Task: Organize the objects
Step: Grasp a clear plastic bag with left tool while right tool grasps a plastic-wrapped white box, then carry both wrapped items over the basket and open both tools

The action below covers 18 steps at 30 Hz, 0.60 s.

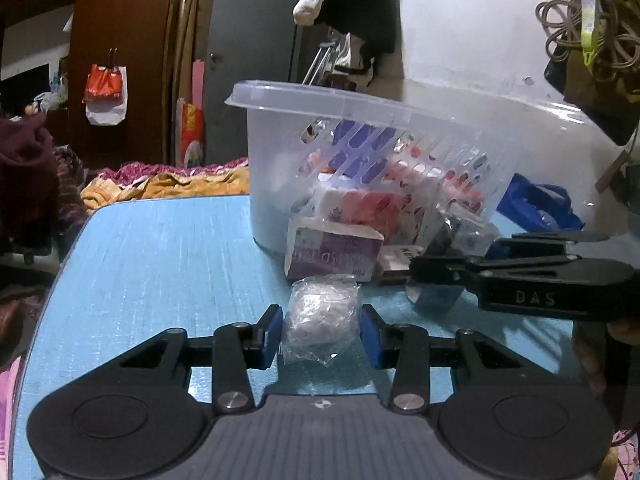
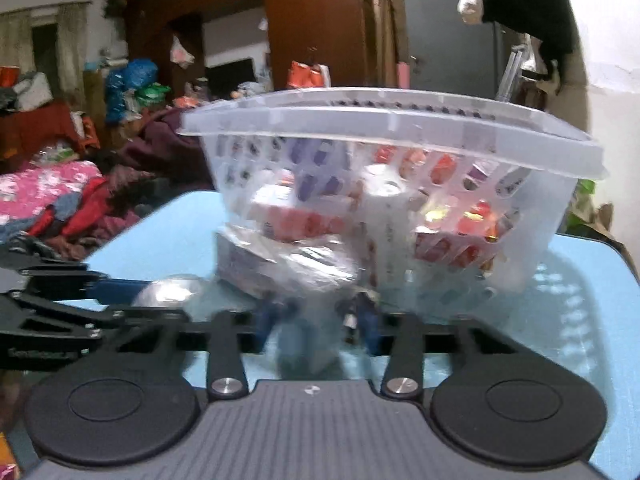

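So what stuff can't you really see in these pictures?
- Right gripper, right wrist view: motion blur smears what sits between its pads; something clear, kind unknown.
- Basket contents, both views: slotted cloudy walls show only purple and red patches.
- Purple box, left wrist view: print too small to read.
- Clear packet in the left gripper: crinkled wrap hides the contents.
- Blue table: near edge hidden by the gripper body.

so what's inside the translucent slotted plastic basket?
Through the translucent slotted plastic basket: red-and-white packets and purple-printed packaging. Wall ribs cover much of them; labels, count and the bottom layer are hidden.
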Tool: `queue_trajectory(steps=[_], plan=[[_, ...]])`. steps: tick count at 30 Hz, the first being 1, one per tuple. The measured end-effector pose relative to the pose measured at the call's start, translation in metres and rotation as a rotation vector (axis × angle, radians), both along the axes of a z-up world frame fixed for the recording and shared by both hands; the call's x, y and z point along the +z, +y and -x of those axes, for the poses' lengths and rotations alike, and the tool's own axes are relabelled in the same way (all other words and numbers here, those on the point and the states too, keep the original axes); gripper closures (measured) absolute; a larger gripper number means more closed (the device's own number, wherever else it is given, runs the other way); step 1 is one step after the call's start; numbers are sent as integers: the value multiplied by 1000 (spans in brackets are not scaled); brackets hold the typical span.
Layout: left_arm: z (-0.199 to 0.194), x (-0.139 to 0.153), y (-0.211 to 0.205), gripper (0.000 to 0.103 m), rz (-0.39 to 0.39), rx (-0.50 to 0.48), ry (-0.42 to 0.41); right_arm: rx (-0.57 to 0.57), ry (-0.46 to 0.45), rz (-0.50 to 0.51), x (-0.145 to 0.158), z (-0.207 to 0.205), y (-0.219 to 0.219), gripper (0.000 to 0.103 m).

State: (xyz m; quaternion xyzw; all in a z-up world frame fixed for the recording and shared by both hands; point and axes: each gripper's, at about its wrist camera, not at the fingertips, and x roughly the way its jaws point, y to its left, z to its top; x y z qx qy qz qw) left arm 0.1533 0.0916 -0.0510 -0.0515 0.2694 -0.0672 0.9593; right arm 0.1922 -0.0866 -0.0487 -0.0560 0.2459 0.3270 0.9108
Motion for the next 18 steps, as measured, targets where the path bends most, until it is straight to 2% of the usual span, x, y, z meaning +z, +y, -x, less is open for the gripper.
queue_trajectory(steps=[3, 9, 11, 14, 16, 18], plan=[[7, 2, 1, 57, 22, -10, -39, -7, -73, 28, 2, 17, -6, 64], [24, 13, -4, 57, 84, -41, -135, 17, -116, -11, 16, 40, -33, 64], [29, 29, -4, 57, 122, -59, -194, 26, -147, -55, 34, 47, -45, 64], [21, 70, -7, 57, 150, -51, -285, 20, -239, -123, 72, 46, -55, 63], [0, 101, -12, 57, 142, -39, -319, -8, -289, -139, 99, 32, -54, 63], [-32, 125, -19, 57, 112, -6, -316, -28, -331, -138, 117, 8, -48, 63]])
